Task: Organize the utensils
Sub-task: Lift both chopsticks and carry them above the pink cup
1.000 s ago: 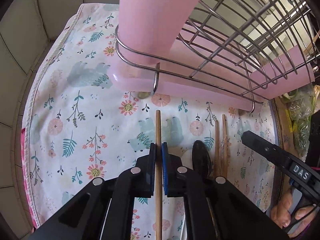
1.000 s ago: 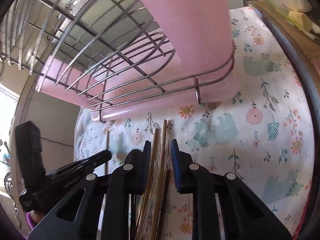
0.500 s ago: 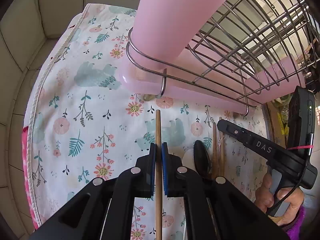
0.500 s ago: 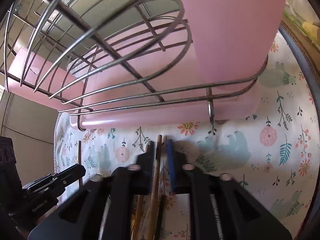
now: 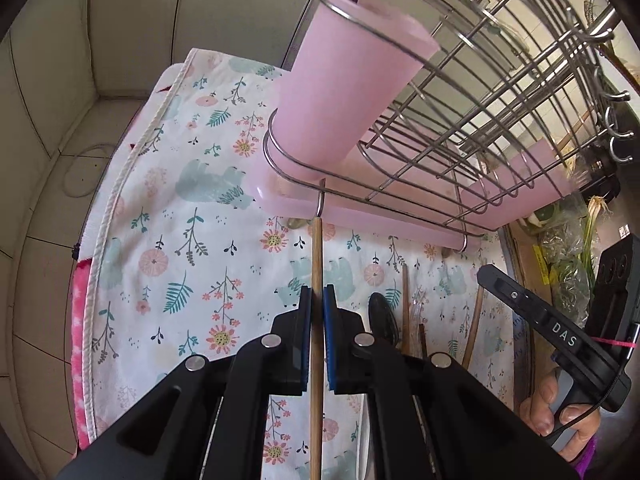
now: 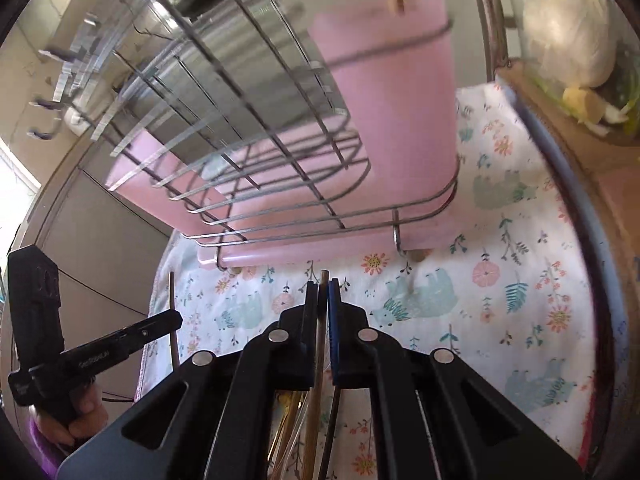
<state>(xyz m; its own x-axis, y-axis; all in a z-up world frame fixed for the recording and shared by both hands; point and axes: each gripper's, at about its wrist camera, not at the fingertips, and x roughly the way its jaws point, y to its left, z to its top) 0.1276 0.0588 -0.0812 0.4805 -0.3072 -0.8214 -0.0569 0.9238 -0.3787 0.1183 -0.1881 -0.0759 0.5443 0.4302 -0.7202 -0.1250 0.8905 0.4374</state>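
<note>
My left gripper (image 5: 317, 300) is shut on a wooden chopstick (image 5: 316, 264) that points at the base of the wire dish rack (image 5: 460, 120). A pink utensil cup (image 5: 344, 80) hangs on the rack's left end with one stick standing in it. My right gripper (image 6: 322, 292) is shut on another wooden chopstick (image 6: 322, 280), held above the floral cloth (image 6: 500, 280); it also shows in the left wrist view (image 5: 532, 316). A second pink cup (image 6: 400, 112) on the rack's right end holds a wooden stick. A black spoon (image 5: 382, 318) and more chopsticks (image 5: 405, 304) lie on the cloth.
A pink drip tray (image 5: 360, 212) sits under the rack. Hooks (image 5: 620, 136) hang off the rack's top right. Bags of vegetables (image 5: 560, 248) lie to the right beyond the cloth. Tiled wall and counter (image 5: 48, 160) are at the left.
Both grippers have risen and drawn back, so the cup tops now show. The right gripper has shut on one chopstick and lifted it off the pile.
</note>
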